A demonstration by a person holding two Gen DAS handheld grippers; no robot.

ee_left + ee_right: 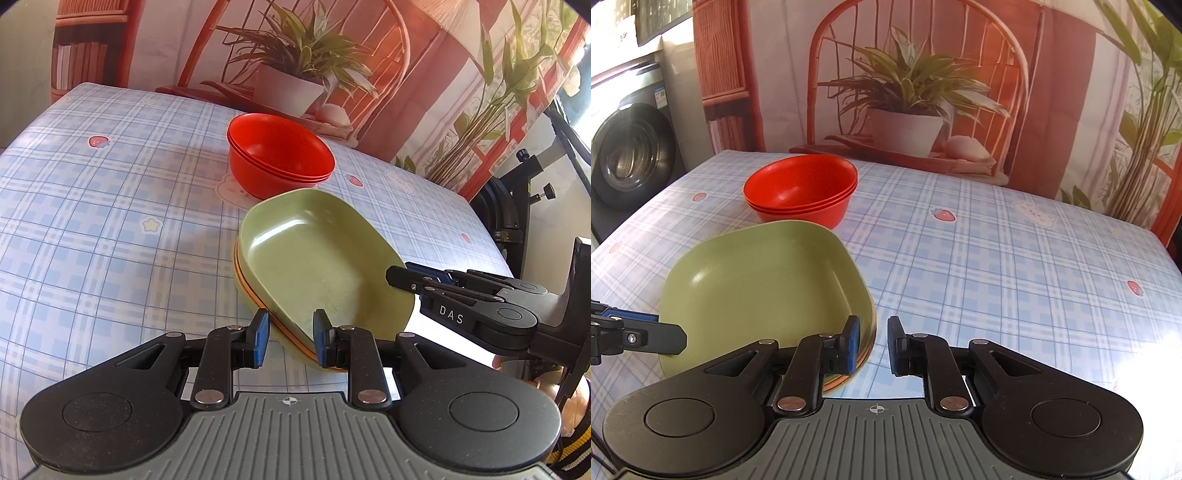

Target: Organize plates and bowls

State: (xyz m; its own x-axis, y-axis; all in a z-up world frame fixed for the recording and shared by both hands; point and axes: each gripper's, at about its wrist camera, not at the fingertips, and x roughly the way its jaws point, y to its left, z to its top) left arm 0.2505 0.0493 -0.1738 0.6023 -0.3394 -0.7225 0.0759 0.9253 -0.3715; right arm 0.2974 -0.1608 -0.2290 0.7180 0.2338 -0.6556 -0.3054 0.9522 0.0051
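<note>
A stack of red bowls (pixel 279 158) (pixel 801 188) stands on the checked tablecloth. In front of it lies a stack of squarish plates, a green plate (pixel 317 258) (pixel 764 284) on top and an orange one (pixel 255 295) under it. My left gripper (pixel 291 338) is open, its fingers on either side of the stack's near rim. My right gripper (pixel 873 341) is open, straddling the stack's right rim; it also shows in the left wrist view (pixel 417 282).
The table (pixel 997 258) has a blue checked cloth with strawberry prints. A backdrop with a printed plant and chair (pixel 912 92) hangs behind it. A washing machine (pixel 631 155) stands at the left. A black stand (pixel 517 206) is beyond the table's right edge.
</note>
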